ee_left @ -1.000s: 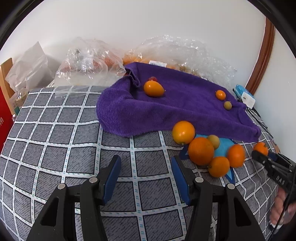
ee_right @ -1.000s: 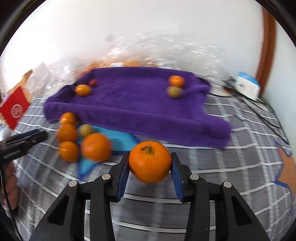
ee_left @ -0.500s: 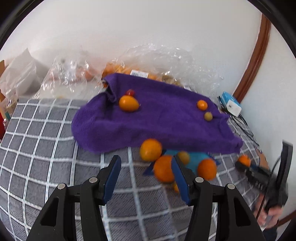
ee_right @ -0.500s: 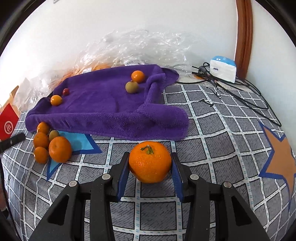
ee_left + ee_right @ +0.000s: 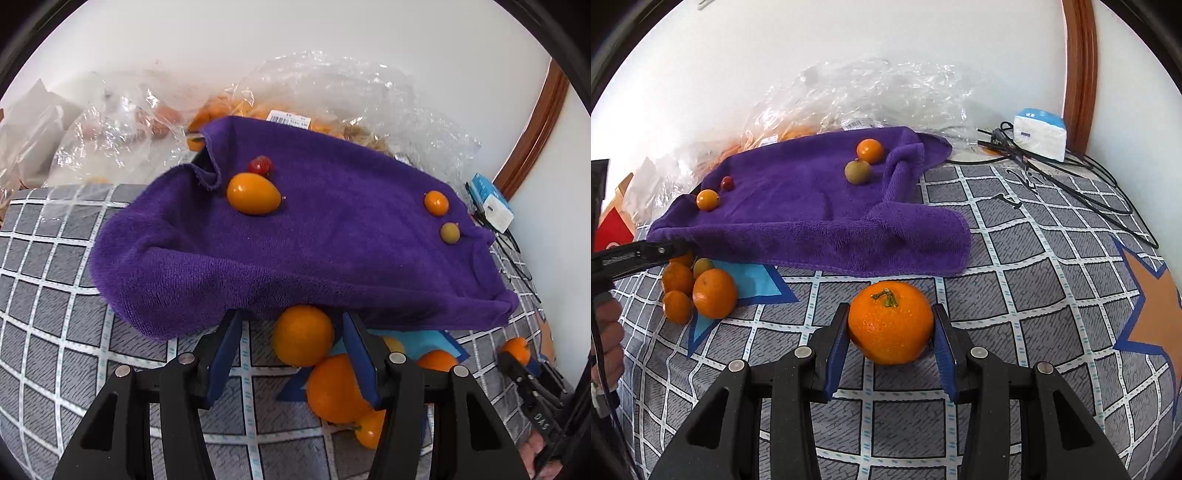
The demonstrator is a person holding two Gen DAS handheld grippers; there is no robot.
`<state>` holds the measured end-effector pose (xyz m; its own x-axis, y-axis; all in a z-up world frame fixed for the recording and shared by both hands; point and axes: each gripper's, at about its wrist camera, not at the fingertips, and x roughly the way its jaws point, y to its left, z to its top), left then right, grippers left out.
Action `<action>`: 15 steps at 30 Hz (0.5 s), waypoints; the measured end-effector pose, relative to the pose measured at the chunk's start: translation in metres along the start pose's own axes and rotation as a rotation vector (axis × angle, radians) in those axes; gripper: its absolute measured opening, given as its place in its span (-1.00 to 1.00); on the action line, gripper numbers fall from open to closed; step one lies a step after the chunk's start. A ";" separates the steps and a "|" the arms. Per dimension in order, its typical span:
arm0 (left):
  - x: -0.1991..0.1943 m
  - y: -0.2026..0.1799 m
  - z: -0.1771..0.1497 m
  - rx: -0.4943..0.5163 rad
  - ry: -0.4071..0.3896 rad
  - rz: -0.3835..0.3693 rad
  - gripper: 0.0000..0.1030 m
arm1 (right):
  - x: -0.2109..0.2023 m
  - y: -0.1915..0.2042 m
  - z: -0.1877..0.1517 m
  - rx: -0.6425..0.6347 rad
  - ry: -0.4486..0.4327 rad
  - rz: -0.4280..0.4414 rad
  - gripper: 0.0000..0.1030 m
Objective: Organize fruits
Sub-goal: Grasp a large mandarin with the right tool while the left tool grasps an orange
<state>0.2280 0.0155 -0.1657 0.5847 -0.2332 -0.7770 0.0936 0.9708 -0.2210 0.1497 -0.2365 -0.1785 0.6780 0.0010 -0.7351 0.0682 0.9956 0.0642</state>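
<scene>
My left gripper [image 5: 291, 325] is open, its fingers on either side of an orange [image 5: 303, 335] at the front edge of the purple towel [image 5: 332, 240], with gaps on both sides. More oranges [image 5: 336, 387] cluster just right of it on a blue star patch. My right gripper [image 5: 891, 317] is shut on a stemmed mandarin [image 5: 891, 325], low over the checked cloth. On the towel lie an oval orange fruit [image 5: 253, 194], a red berry [image 5: 260, 165], a small orange [image 5: 436, 203] and a green fruit [image 5: 450, 233].
Clear plastic bags [image 5: 155, 122] with fruit lie behind the towel by the wall. A white and blue charger box [image 5: 1039, 134] with black cables [image 5: 1071, 177] sits at the back right. A red box [image 5: 615, 229] stands at the far left.
My left gripper has moved forward and right, so one orange now lies between its open fingers. My right gripper, still holding the mandarin, has moved slightly forward.
</scene>
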 end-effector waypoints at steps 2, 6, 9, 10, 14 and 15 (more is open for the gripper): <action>-0.001 0.004 -0.003 -0.009 -0.016 -0.018 -0.09 | 0.000 0.000 0.000 -0.003 0.002 0.005 -0.18; -0.003 0.006 -0.008 -0.011 -0.032 -0.078 -0.37 | 0.001 0.000 0.000 -0.005 0.002 0.024 -0.18; -0.007 0.006 -0.010 -0.013 -0.038 -0.094 -0.37 | 0.000 -0.002 0.000 -0.001 -0.002 0.035 -0.18; -0.009 0.008 -0.010 -0.021 -0.042 -0.103 -0.37 | 0.000 -0.002 0.000 0.001 -0.003 0.037 -0.18; -0.023 0.010 -0.011 -0.039 -0.101 -0.144 -0.37 | -0.002 -0.003 0.000 0.010 -0.015 0.044 -0.18; -0.027 0.010 -0.010 -0.040 -0.119 -0.150 -0.37 | -0.002 -0.004 -0.001 0.015 -0.019 0.047 -0.18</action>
<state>0.2045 0.0313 -0.1529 0.6578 -0.3646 -0.6590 0.1563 0.9220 -0.3541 0.1472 -0.2403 -0.1774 0.6941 0.0456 -0.7184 0.0468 0.9930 0.1083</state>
